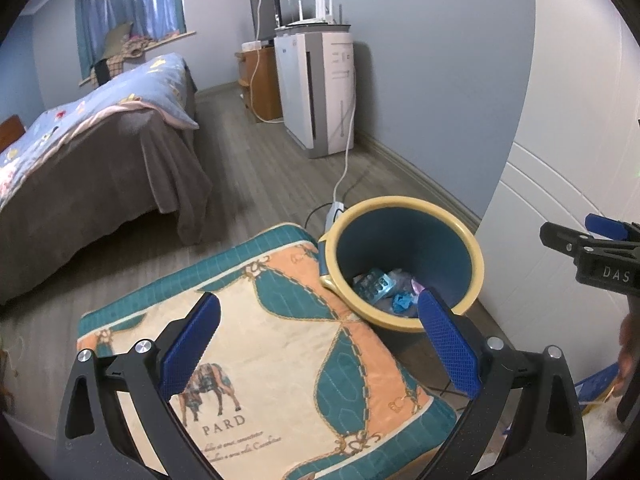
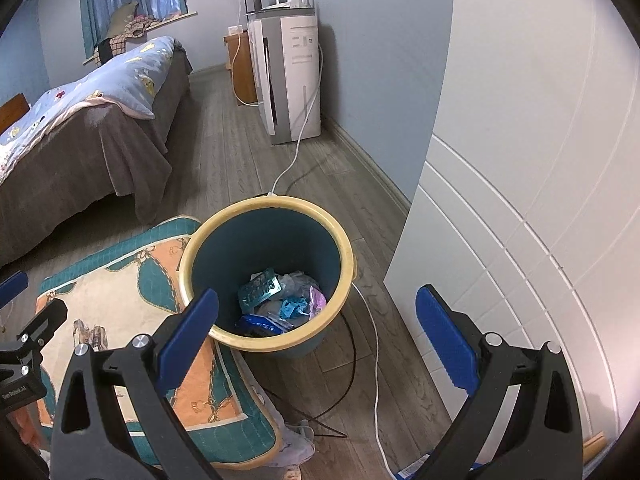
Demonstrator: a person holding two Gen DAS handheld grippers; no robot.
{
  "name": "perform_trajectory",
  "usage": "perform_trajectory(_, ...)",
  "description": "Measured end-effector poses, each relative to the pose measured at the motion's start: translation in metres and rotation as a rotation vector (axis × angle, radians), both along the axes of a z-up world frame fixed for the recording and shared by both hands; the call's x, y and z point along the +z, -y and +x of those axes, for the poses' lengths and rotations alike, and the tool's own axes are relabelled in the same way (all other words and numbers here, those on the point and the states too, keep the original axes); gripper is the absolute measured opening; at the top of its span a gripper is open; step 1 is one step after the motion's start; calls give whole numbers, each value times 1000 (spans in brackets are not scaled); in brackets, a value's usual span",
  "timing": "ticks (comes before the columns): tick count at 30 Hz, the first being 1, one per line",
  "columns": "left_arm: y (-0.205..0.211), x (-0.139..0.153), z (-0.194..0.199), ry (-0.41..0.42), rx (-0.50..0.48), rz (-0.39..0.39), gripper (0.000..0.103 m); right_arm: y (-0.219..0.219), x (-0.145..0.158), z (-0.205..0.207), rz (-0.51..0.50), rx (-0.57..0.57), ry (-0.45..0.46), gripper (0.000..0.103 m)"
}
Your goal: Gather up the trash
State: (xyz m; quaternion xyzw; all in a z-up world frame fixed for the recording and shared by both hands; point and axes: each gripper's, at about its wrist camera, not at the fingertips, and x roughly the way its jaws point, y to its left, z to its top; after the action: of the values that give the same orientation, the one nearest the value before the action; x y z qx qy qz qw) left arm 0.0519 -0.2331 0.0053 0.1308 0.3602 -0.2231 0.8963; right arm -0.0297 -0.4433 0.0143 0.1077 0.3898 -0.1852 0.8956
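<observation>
A blue trash bin with a yellow rim (image 1: 476,248) (image 2: 344,236) stands on the wood floor next to a patterned cushion (image 1: 280,340) (image 2: 132,280). Inside lie several pieces of trash (image 2: 280,296) (image 1: 384,288): a blister pack, blue wrappers, crumpled plastic. My left gripper (image 1: 320,344) is open and empty above the cushion, left of the bin. My right gripper (image 2: 316,320) is open and empty just above the bin's near rim. The right gripper also shows at the right edge of the left wrist view (image 1: 592,256).
A white door or cabinet (image 2: 520,200) stands right of the bin. White and black cables (image 2: 372,344) run on the floor. A bed (image 2: 80,120), an air purifier (image 2: 292,80) and a wooden stand are farther back. A blue packet (image 1: 596,384) lies on the floor.
</observation>
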Motion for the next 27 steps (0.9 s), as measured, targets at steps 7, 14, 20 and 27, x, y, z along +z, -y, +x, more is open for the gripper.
perform_trajectory(7,3,0,-2,0,-20,-6,98,-1,0,0,-8,2,-3,97)
perform_trajectory(14,3,-1,-2,-4,-20,-3,98,-2,0,0,-9,2,-11,97)
perform_trajectory(20,3,-2,-2,-3,-20,-1,98,-2,0,1,-9,3,-10,97)
perform_trajectory(27,3,-3,-2,-12,-35,-12,98,-2,0,1,-10,3,-14,97)
